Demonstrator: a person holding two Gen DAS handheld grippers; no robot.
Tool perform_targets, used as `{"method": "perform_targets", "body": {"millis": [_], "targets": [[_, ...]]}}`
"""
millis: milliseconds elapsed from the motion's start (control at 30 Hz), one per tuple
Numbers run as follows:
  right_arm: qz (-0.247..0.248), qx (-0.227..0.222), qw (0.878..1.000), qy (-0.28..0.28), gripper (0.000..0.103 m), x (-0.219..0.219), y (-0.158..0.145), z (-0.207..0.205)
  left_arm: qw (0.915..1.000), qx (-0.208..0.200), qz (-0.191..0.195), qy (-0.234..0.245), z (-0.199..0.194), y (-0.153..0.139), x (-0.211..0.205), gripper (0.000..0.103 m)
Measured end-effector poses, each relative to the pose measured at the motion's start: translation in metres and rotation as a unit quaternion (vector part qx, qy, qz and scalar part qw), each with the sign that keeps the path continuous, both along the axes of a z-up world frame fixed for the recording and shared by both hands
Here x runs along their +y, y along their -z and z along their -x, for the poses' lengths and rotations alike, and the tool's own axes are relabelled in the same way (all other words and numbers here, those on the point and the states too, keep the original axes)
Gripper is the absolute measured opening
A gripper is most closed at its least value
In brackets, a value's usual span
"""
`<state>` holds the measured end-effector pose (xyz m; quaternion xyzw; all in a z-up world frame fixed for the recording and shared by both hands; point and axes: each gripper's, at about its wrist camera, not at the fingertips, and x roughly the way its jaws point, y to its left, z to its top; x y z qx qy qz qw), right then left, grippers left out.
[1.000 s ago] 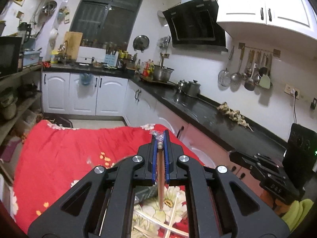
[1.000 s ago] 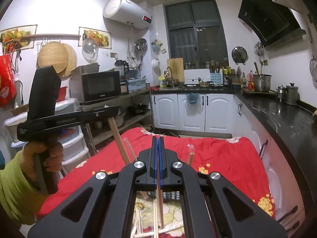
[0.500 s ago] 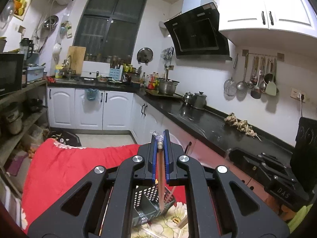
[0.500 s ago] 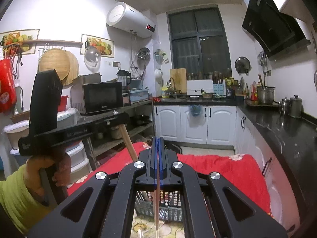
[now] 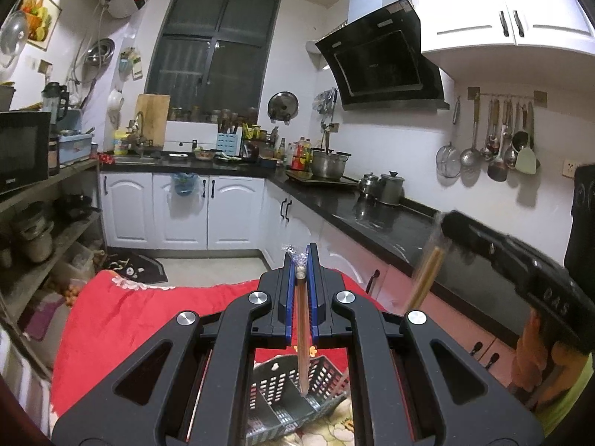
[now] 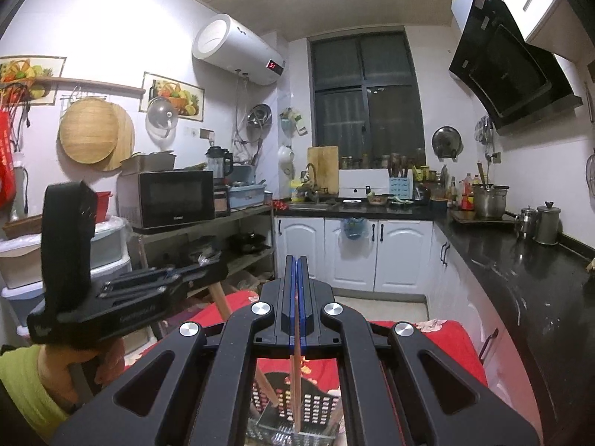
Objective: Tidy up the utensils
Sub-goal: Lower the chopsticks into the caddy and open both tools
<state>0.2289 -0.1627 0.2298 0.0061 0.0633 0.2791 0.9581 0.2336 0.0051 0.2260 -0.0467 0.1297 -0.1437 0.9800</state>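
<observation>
My left gripper (image 5: pixel 302 260) is shut on a wooden chopstick (image 5: pixel 302 338) that hangs down, its tip just inside a dark perforated utensil basket (image 5: pixel 282 390) on the red table. My right gripper (image 6: pixel 296 260) is shut on a second chopstick (image 6: pixel 296 371), its tip down in the same basket (image 6: pixel 319 409). The right gripper and its blurred chopstick (image 5: pixel 425 278) show at the right of the left wrist view. The left gripper (image 6: pixel 200 275) and its chopstick (image 6: pixel 238 330) show at the left of the right wrist view.
A red floral cloth (image 5: pixel 122 319) covers the table. A black counter (image 5: pixel 375 219) with pots runs along the right. White cabinets (image 6: pixel 357 252) stand at the back. A shelf with a microwave (image 6: pixel 167 197) stands at the left.
Both grippers have risen and moved over the basket, which has come into view below them. Each still holds its chopstick, and the tips now reach into the basket.
</observation>
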Motion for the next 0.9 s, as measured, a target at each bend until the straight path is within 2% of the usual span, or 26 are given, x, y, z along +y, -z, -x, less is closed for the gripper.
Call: {"method": "perform_targets", "body": {"millis": [200,500,667,900], "targets": [[0.008,0.004,1.0,0.013,0.001,0.005,0.01,-0.02,0.9999,0.011,-0.01,-0.004,-0.012,0.015,-0.004,0.003],[0.014,0.055,0.998,0.031,0.002,0.006,0.052,-0.052,0.9986,0.05,-0.014,-0.007,-0.027,0.054,-0.001,0.003],[0.014,0.075,0.996,0.04,0.002,0.006,0.068,-0.06,0.9975,0.069,-0.012,-0.01,-0.032,0.075,-0.002,0.003],[0.019,0.091,0.995,0.045,0.002,0.004,0.084,-0.063,0.9964,0.083,-0.012,-0.011,-0.036,0.091,-0.004,0.003]]}}
